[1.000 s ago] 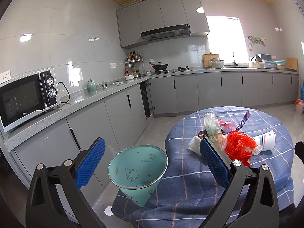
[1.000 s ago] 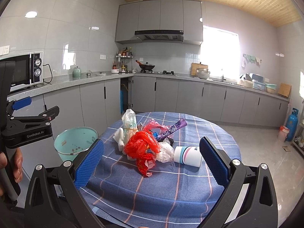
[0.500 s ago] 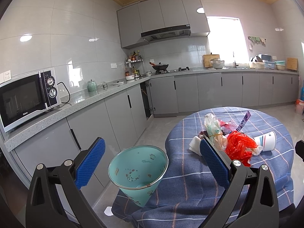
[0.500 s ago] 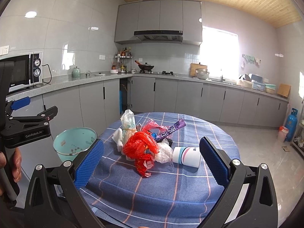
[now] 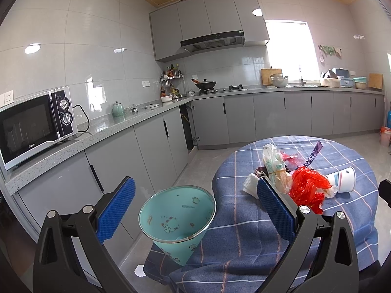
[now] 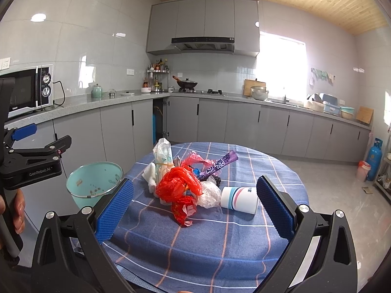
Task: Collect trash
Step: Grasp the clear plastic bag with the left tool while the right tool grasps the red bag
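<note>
Blue checked cloth covers the round table, and the trash lies in a heap near its middle. A green bin stands just beside the table edge. The red bag sits on the heap, with the paper cup lying on its side next to it. The left gripper and right gripper both hang spread wide, holding and touching nothing.

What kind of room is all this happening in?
A home kitchen, most likely. A wok sits on the stove under a range hood, a microwave stands on the grey counter, and a round table holds a pile of trash.
</note>
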`<control>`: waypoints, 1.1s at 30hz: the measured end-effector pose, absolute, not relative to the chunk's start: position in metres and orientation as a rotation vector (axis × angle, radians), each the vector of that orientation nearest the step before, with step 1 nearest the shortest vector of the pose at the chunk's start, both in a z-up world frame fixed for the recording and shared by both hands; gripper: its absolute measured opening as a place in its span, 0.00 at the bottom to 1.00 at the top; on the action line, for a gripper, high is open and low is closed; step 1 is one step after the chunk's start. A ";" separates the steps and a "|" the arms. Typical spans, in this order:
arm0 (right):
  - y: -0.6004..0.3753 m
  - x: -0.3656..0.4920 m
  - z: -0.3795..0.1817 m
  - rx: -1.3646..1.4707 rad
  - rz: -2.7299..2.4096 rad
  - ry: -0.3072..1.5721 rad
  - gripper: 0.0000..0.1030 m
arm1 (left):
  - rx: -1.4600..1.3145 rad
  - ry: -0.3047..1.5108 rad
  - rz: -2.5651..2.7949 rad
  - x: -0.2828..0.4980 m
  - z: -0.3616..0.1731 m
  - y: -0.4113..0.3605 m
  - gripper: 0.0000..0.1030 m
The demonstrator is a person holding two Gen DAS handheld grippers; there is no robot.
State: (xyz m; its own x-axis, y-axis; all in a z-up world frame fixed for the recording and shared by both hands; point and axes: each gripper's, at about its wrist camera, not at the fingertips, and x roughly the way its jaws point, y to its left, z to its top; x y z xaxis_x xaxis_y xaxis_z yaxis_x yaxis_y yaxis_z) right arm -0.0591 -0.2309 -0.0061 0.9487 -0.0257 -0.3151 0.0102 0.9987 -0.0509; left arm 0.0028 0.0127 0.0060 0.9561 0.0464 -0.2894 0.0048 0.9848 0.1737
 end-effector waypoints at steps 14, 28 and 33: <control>-0.256 -0.010 -0.036 -0.040 -0.079 0.353 0.96 | 0.197 0.311 0.035 0.047 -0.010 0.004 0.95; -0.248 0.084 -0.071 -0.026 -0.032 0.426 0.95 | 0.194 0.378 0.066 0.113 -0.052 -0.021 0.95; -0.243 0.104 -0.081 -0.003 0.031 0.476 0.82 | 0.188 0.392 0.044 0.121 -0.056 -0.019 0.95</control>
State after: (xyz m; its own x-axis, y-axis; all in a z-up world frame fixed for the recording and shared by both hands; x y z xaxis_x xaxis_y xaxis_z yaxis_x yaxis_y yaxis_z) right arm 0.1045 -0.2432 -0.0811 0.8882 0.0289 -0.4585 -0.0305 0.9995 0.0039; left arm 0.1206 -0.0189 -0.0560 0.9236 0.0792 -0.3752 -0.0067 0.9816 0.1908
